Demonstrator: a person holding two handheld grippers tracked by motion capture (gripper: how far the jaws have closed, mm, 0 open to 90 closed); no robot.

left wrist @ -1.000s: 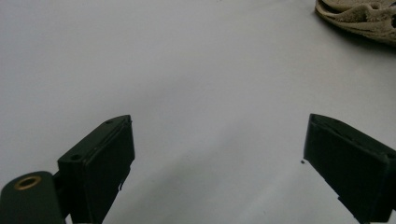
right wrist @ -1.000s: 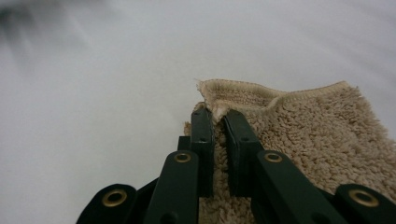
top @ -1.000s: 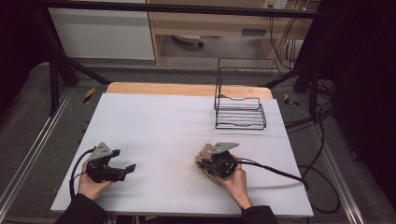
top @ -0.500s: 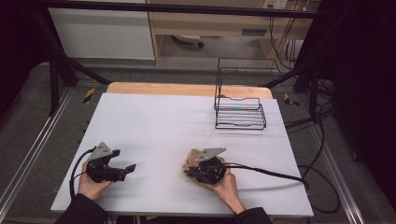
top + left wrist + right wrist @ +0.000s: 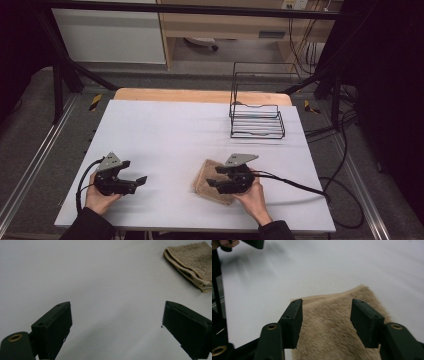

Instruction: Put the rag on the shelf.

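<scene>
A folded tan towel [image 5: 206,186] lies flat on the white table [image 5: 190,130] near its front edge. My right gripper [image 5: 215,176] hovers just over it, pointing left. Its jaws have just been opening, and in the right gripper view they stand apart [image 5: 326,303] above the towel [image 5: 329,337] with nothing pinched between the pads. My left gripper [image 5: 134,171] rests at the front left with its jaws spread wide [image 5: 117,306] over bare table. From there the towel [image 5: 192,262] lies off to the upper right.
A black wire rack [image 5: 257,119] stands at the back right of the table. A strip of wood [image 5: 200,95] runs along the far edge. The right gripper's cable [image 5: 295,184] trails off to the right. The left gripper [image 5: 249,243] shows at the right gripper view's top left.
The right gripper held the bunched towel, shifted left and down, then opened. The towel now lies spread flat beneath it. The left gripper has not moved.
</scene>
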